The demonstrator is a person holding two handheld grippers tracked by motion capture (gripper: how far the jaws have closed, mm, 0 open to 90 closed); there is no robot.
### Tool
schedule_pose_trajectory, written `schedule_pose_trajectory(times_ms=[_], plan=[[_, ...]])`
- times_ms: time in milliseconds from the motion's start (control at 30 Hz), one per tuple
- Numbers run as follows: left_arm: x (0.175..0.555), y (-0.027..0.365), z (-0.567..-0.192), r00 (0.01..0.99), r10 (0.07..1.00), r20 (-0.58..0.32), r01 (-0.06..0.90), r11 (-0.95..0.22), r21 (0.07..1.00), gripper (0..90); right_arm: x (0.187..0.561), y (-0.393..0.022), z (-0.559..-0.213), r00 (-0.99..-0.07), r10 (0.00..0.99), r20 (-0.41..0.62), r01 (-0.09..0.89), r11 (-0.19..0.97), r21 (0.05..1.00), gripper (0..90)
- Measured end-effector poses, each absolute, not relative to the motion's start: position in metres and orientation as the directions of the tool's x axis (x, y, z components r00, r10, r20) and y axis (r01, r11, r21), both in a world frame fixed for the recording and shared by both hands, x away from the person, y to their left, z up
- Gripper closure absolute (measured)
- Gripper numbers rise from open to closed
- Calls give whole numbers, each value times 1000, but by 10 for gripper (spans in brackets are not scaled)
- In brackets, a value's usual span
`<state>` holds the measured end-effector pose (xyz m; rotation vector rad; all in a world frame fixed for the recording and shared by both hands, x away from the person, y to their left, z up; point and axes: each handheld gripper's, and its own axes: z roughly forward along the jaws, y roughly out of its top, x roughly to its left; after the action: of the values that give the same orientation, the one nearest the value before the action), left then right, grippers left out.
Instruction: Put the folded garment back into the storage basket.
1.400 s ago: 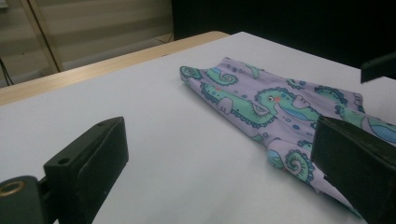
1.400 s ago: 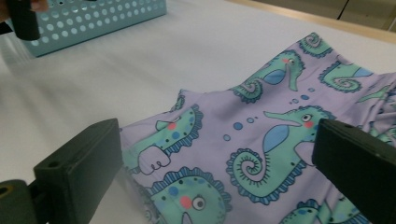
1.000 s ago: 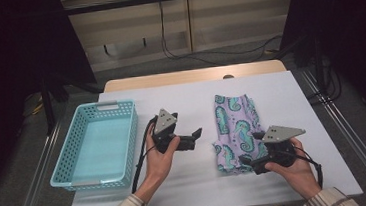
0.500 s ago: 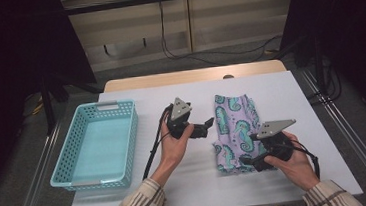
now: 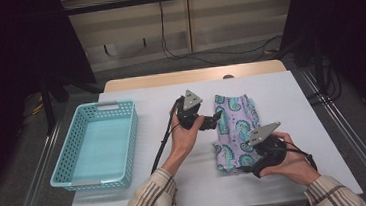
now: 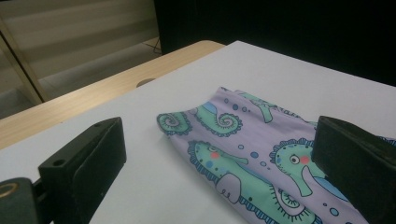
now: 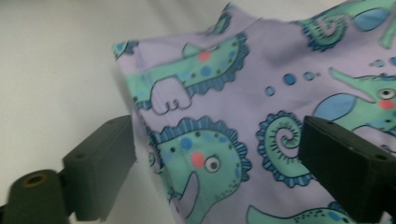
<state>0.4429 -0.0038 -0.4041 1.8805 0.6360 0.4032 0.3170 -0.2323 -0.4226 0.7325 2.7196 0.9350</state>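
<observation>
A purple cloth [image 5: 235, 129] with green seahorses lies flat on the white table [image 5: 296, 103], to the right of a blue basket [image 5: 96, 143]. The left gripper [image 5: 216, 118] is at the cloth's left edge, and its fingers [image 6: 84, 163] are wide apart with nothing between them. The right gripper [image 5: 244, 165] is at the cloth's near corner. Its fingers [image 7: 100, 163] are wide apart too, over the cloth; whether they touch it is hard to see.
</observation>
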Motion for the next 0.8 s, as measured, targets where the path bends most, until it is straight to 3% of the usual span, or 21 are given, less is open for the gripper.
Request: schedule_pose_trajectory(times_ms=[167,200,233,800], plan=[[451,-10,-408,798,603,-4,244,-317,916,31,318,-228,-426,-879,475,-24,375,723,580,105],[453,-10,-409,795,606,-6,250,-319,914,35,318,-226,-426,-881,472,-29,374,733,568,67],[456,-11,-411,783,621,34,236,-348,908,33,319,-226,-426,-886,463,-32,366,739,566,76],[469,-10,-424,760,650,-14,302,-334,893,37,324,-217,-439,-909,410,-74,316,794,518,113]])
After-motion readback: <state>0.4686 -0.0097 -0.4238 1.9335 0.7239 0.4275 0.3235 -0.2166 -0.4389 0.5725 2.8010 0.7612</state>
